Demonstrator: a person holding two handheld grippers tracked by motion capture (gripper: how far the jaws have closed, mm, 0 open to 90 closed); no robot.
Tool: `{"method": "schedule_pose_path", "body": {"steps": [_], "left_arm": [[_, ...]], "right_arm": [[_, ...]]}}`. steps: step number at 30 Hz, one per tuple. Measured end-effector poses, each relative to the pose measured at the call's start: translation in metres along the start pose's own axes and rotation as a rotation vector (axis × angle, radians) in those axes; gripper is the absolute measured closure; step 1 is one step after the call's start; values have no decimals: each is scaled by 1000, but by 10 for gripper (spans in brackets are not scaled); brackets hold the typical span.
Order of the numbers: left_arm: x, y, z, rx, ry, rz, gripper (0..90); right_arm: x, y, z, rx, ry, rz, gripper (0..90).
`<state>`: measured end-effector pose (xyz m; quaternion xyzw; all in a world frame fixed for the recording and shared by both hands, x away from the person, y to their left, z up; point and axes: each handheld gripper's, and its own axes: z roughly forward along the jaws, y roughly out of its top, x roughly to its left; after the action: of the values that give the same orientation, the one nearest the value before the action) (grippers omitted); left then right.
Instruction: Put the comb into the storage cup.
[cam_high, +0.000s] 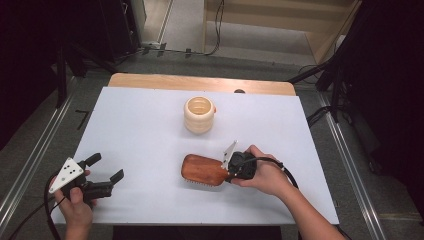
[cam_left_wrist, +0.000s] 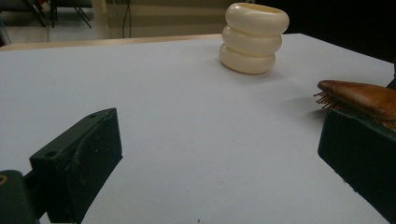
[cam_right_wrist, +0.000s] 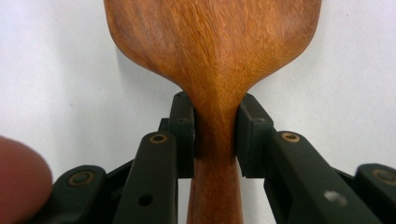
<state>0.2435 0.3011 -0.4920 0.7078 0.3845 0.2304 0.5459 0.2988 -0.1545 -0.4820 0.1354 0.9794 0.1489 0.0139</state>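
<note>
A white table (cam_high: 150, 130) seen from above, with a person's two forearms coming in from the bottom edge, each hand holding a black two-jaw gripper.

The right gripper (cam_high: 231, 172) sits near the middle of the table, a bit toward the right. Its jaws are clamped on the neck of a wooden hairbrush (cam_high: 204, 170), right where the handle widens into the head. In the right gripper view the two black pads (cam_right_wrist: 183, 135) press against either side of that narrow neck (wood grain runs lengthwise, reddish brown), w/ the brush (cam_right_wrist: 212, 51) head spreading out above them. The brush lies flat on the table, bristles down, smooth oval back facing up, head pointing toward the person's left.

The left gripper (cam_high: 105, 172) is near the front left corner of the table, well apart from the brush. Its jaws stand wide open w/ nothing between them; in the left gripper view just bare table (cam_left_wrist: 187, 140) shows between the two black jaws. A grey three-cornered plate sits on top of it.

Toward the back centre of the table stands a cream-coloured holder (cam_high: 199, 115) shaped like three stacked rings, open at the top, upright. It is apart from the brush, behind it.
</note>
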Motion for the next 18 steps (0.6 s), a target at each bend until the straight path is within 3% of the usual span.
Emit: {"method": "schedule_pose_path", "body": {"steps": [4,18], "left_arm": [[0,0,0,-3,-1,-3,0],[0,0,0,-3,-1,-3,0]], "right_arm": [[-2,-6,1,-55,20,18,700],[-2,-15,3,-149,7,69,701]]}}
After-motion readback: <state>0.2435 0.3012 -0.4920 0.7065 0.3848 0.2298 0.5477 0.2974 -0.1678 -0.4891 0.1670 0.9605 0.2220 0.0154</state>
